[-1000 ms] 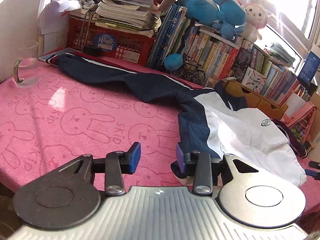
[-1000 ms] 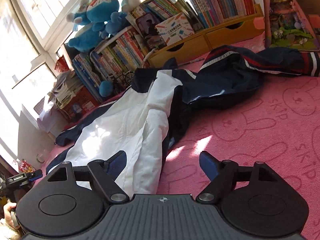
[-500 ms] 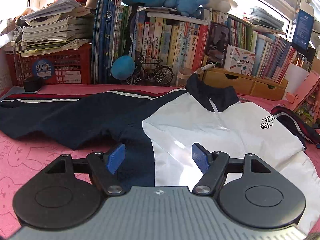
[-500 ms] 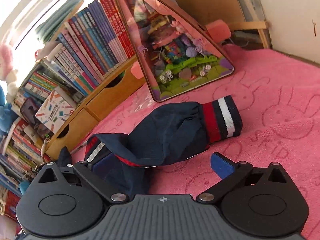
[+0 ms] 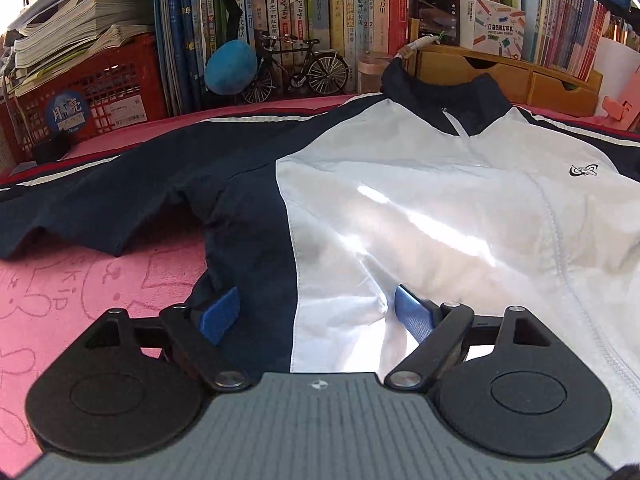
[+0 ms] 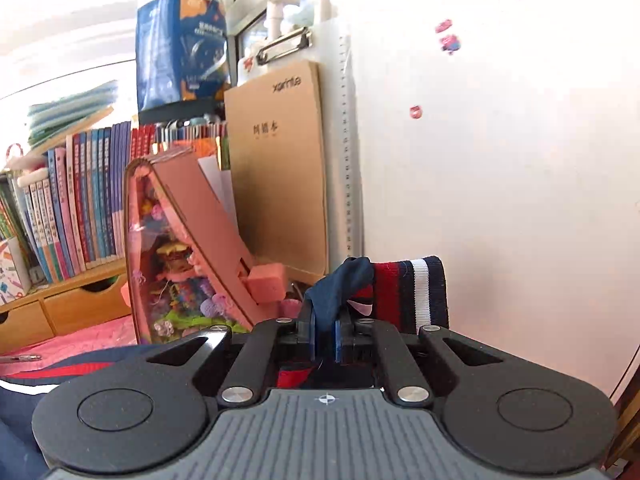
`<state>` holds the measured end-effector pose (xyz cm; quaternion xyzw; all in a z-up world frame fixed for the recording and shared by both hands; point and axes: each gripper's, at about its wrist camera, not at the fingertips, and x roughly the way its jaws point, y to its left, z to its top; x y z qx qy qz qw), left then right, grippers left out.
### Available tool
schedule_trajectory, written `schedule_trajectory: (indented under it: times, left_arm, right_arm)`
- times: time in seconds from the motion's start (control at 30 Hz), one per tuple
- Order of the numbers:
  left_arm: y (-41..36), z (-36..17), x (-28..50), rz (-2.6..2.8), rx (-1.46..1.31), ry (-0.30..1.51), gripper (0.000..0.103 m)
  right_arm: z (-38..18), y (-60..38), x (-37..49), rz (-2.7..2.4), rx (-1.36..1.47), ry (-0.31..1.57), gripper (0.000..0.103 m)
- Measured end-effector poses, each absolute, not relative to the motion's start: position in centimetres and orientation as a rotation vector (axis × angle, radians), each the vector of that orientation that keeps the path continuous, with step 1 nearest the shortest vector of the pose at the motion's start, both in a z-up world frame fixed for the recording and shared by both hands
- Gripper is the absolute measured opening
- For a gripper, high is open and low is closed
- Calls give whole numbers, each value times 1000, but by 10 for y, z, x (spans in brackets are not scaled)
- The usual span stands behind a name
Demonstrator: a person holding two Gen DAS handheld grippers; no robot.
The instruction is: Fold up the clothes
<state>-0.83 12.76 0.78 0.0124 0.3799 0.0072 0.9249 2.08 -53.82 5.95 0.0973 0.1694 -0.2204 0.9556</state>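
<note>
Jacket [image 5: 420, 216], navy and white, lies spread front-up on the pink surface [image 5: 72, 304], collar toward the books, one navy sleeve stretched out to the picture's left. Change since a second ago: the right gripper [image 6: 324, 340], then wide open over the cloth, has clamped its fingers [image 6: 338, 340] on the navy fabric just behind the striped cuff [image 6: 412, 296] and lifted that sleeve end off the surface; the cuff now sticks up in front of the white wall. Left gripper [image 5: 316, 316] has swung from bare pink towel to over the jacket's lower hem; its fingers [image 5: 218, 314] are opening, straddling the navy-white seam, pads not pressing cloth. Judgement: the sleeve fold-in is starting, body not yet folded.

Writing: "SKIP" embossed in the towel; "xarinte" on the brown notebook [image 6: 280, 176]; round blue sticker with Chinese characters and "Moon" on the red crate [image 5: 84, 96]; small dark logo [image 5: 583, 169] on the jacket chest, unreadable; Chinese book spines.
</note>
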Motion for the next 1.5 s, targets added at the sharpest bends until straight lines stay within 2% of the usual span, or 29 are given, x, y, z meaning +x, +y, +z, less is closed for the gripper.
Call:
schedule_trajectory:
  times: [0.07, 0.1, 0.13, 0.17, 0.2, 0.43, 0.47, 0.53, 0.6, 0.87, 0.93, 1.0, 1.03, 1.1, 1.17, 1.23, 1.27, 1.37, 1.5]
  left_arm:
    - [128, 7, -7, 12, 14, 781, 88]
    - [129, 7, -6, 11, 9, 781, 88]
    - [129, 7, -6, 10, 8, 781, 89]
    - [129, 7, -7, 11, 11, 779, 89]
    - [128, 6, -7, 12, 14, 778, 89]
    - [127, 4, -7, 4, 15, 771, 94]
    - [127, 4, -7, 3, 15, 771, 95]
    - [127, 3, -7, 4, 15, 771, 96]
    - [127, 3, -7, 5, 15, 770, 96]
    - [128, 6, -6, 10, 9, 786, 98]
    - [128, 22, -6, -10, -4, 798, 97]
    - [129, 39, -5, -42, -10, 792, 98]
    - [129, 51, -1, -67, 15, 756, 103]
    - [126, 70, 12, -97, 107, 682, 103]
    - [120, 79, 32, -126, 200, 628, 103]
    - [117, 77, 59, -184, 235, 610, 103]
    - [116, 74, 74, -212, 239, 610, 103]
    - [108, 59, 116, -272, 240, 628, 103]
    - [101, 33, 174, -315, 282, 652, 103]
  right_arm:
    - [53, -552, 25, -435, 190, 430, 15]
    - [50, -558, 29, -417, 200, 484, 25]
    - [45, -562, 31, -390, 224, 534, 53]
    - [41, -562, 30, -374, 241, 561, 73]
    - [39, -560, 25, -363, 234, 554, 103]
    - [34, -515, -22, -288, 72, 476, 103]
    - [33, -503, -28, -254, 42, 469, 98]
    - [30, -474, -26, -177, -12, 514, 65]
    - [25, -448, -11, -99, -23, 551, 61]
    - [-15, -389, 104, -50, -8, 703, 61]
    - [-18, -398, 122, -84, 28, 713, 65]
    - [-14, -402, 135, -172, -50, 713, 72]
    - [-10, -400, 136, -222, -100, 703, 71]
    - [1, -393, 134, -254, -166, 660, 72]
    - [17, -379, 124, -103, -133, 579, 76]
    - [25, -357, 132, 103, -64, 570, 93]
    - [27, -344, 139, 225, -25, 586, 98]
    - [23, -290, 163, 470, 9, 604, 103]
    - [5, -229, 206, 538, -77, 671, 103]
